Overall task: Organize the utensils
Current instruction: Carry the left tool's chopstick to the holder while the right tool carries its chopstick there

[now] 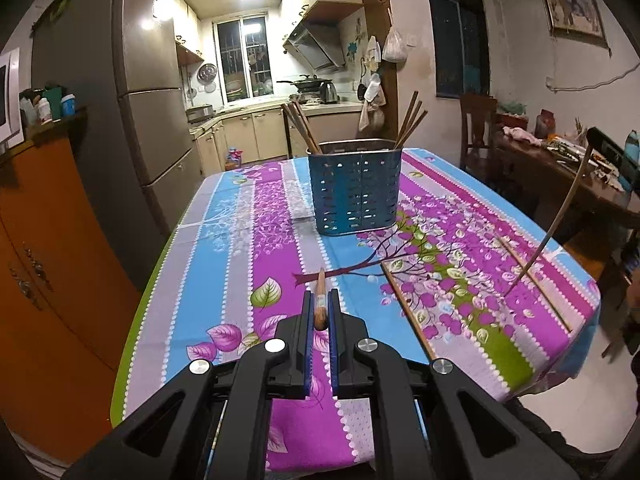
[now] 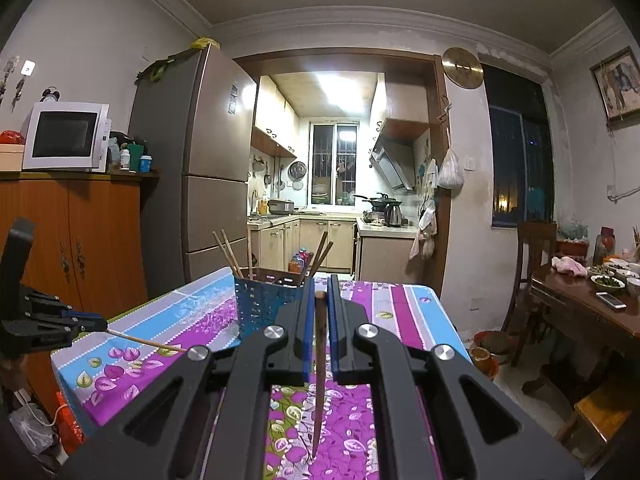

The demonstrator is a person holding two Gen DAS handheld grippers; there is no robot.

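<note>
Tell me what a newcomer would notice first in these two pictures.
Most striking is the loud purple, blue and green floral tablecloth covering the table. Toward its far end stands a blue perforated utensil holder with chopsticks sticking out of both ends. Close up, each hand-held gripper is shut on one chopstick: the left hand-held gripper holds a chopstick, and the right hand-held gripper holds a dark chopstick pointing down at the cloth.

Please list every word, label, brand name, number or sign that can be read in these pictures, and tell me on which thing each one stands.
None can be read.
Bottles beside the microwave: labels too small and blurred.
Stickers on the fridge: print too blurred.
Framed picture on the wall: no legible words.
Blue chopstick basket and flowered tablecloth: no writing visible.
</note>
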